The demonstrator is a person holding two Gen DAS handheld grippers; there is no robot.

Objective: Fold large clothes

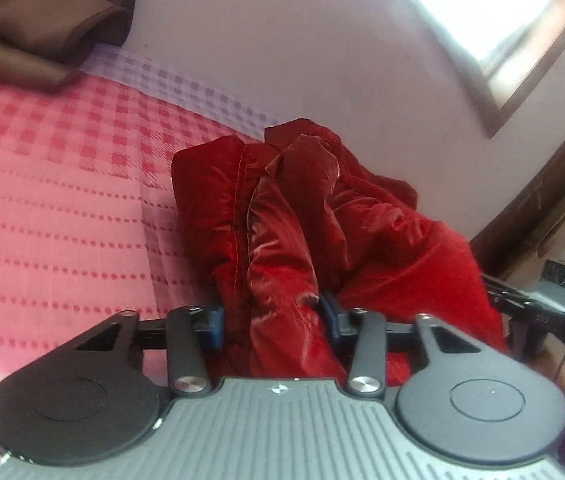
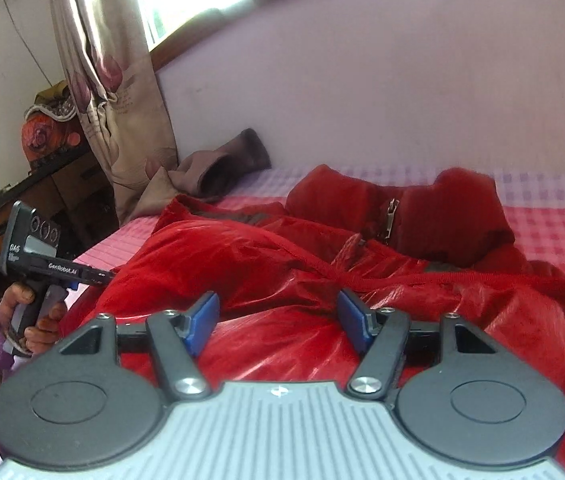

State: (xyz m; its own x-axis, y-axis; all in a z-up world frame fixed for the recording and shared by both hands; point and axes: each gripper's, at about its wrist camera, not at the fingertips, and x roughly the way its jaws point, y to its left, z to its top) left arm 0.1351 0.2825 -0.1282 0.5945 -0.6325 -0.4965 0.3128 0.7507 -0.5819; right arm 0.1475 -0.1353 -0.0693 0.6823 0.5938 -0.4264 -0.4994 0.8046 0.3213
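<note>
A crumpled shiny red jacket (image 1: 302,208) lies on the bed. In the left wrist view my left gripper (image 1: 272,320) is shut on a bunched fold of it, which fills the gap between the blue pads (image 1: 212,322). In the right wrist view the red jacket (image 2: 282,248) spreads wide, its zipper (image 2: 390,216) showing near the collar. My right gripper (image 2: 278,320) hovers open just above the fabric, with nothing pinched between its pads. A hand holds the left gripper's body (image 2: 26,248) at the jacket's left edge, where its fingertips are hidden by the cloth.
The bed has a pink checkered cover (image 1: 62,200). A brown garment (image 2: 222,168) lies by the wall at the far side. A patterned curtain (image 2: 114,100) hangs at the bed's left end, with a desk (image 2: 42,184) beyond it. The wall runs close behind the jacket.
</note>
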